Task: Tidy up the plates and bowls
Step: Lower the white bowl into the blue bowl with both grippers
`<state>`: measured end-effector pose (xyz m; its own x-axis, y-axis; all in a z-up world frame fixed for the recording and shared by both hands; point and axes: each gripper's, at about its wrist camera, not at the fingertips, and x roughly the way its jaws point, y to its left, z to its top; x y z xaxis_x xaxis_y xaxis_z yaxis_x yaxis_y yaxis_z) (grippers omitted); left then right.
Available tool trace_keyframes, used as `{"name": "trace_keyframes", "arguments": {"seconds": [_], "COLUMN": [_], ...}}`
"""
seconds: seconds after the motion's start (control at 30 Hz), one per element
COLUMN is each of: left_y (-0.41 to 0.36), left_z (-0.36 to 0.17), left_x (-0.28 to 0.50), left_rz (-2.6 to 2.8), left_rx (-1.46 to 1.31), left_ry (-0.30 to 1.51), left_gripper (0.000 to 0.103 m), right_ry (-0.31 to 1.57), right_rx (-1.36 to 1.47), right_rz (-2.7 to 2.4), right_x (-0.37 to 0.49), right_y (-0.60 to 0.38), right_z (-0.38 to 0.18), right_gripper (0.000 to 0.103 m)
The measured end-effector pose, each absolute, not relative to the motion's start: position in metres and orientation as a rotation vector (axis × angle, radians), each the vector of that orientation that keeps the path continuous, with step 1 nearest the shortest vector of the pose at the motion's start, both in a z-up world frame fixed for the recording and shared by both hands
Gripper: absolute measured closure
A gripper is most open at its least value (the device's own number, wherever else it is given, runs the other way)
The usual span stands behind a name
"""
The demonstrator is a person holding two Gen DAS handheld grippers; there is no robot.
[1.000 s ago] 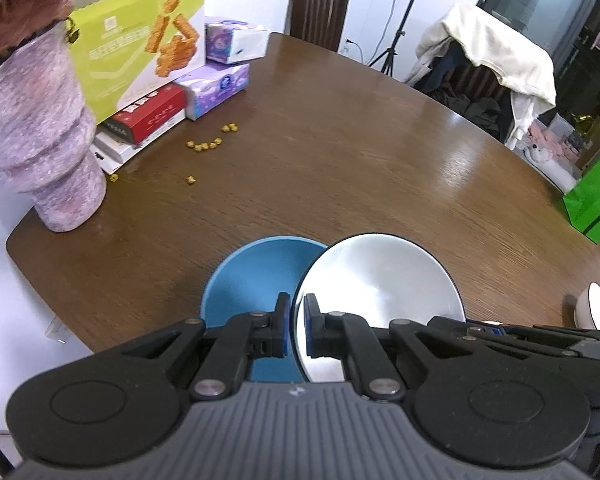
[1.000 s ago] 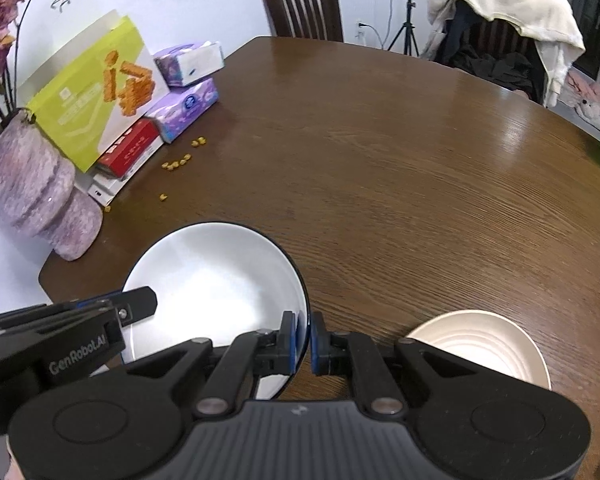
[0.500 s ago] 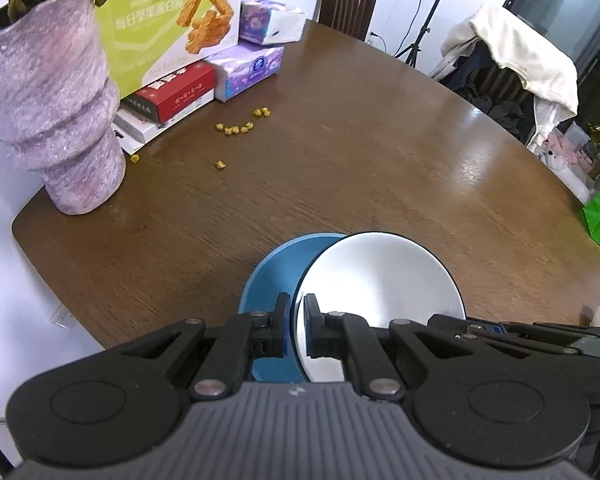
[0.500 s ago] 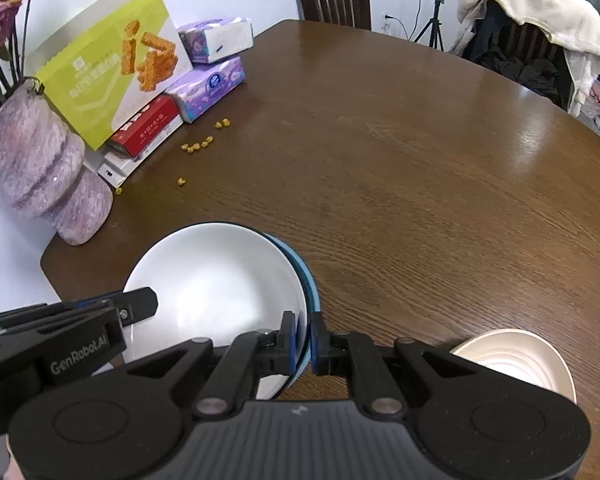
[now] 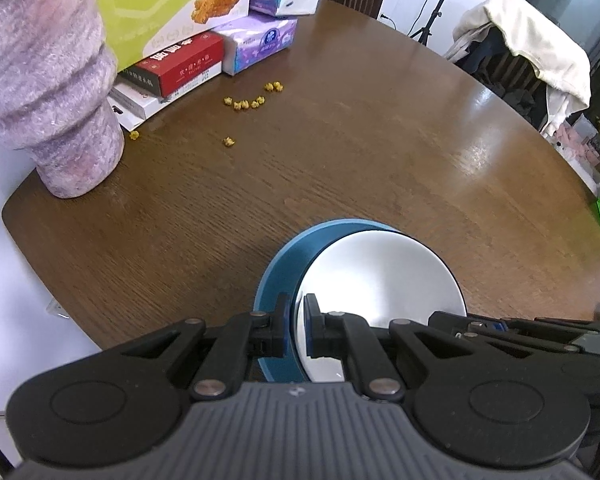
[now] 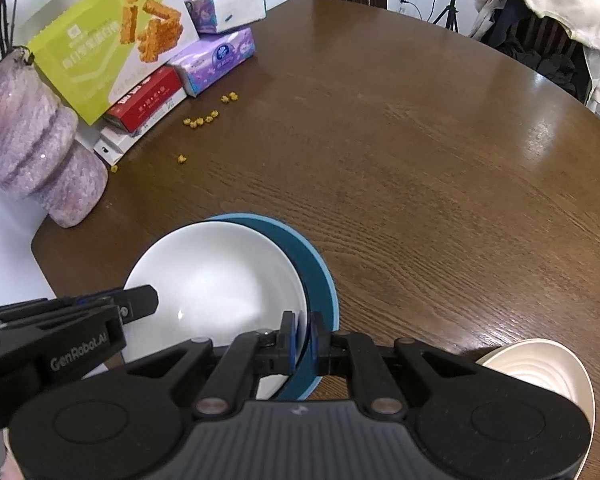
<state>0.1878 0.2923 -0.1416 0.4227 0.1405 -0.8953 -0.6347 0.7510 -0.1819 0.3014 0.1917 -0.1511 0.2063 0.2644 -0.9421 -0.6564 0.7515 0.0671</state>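
Both your left claw (image 5: 296,316) and right claw (image 6: 304,332) are clamped on the white bowl's (image 6: 220,280) rim, off-centre over the blue plate (image 6: 320,280) on the worktop (image 6: 420,180); uneven release could tip it.

Black left gripper (image 5: 296,320) with grey ribbed housing, silver screws.

The right gripper (image 6: 305,336) is clamped on the near right rim of a white bowl (image 6: 216,280), which sits over a blue plate (image 6: 320,280) on the brown wooden table (image 6: 420,160). The left gripper (image 6: 140,304) reaches in from the left over the bowl's rim. A cream ribbed bowl (image 6: 540,368) sits at near right. Far left stand a purple vase (image 6: 32,152), stacked boxes (image 6: 140,72) and scattered yellow crumbs (image 6: 204,118).
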Motion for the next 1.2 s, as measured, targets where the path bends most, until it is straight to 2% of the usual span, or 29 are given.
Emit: {"name": "trace_keyframes", "arguments": {"seconds": [1.2], "left_y": [0.296], "left_z": [-0.171], "left_x": [0.202], "left_rz": [0.495], "left_rx": [-0.513], "left_ry": [1.105], "left_gripper": [0.096], "right_ry": [1.232], "right_rx": [-0.442], "right_rz": [0.685], "right_x": [0.312], "right_y": [0.202], "right_z": [-0.181], "right_gripper": [0.096]}}
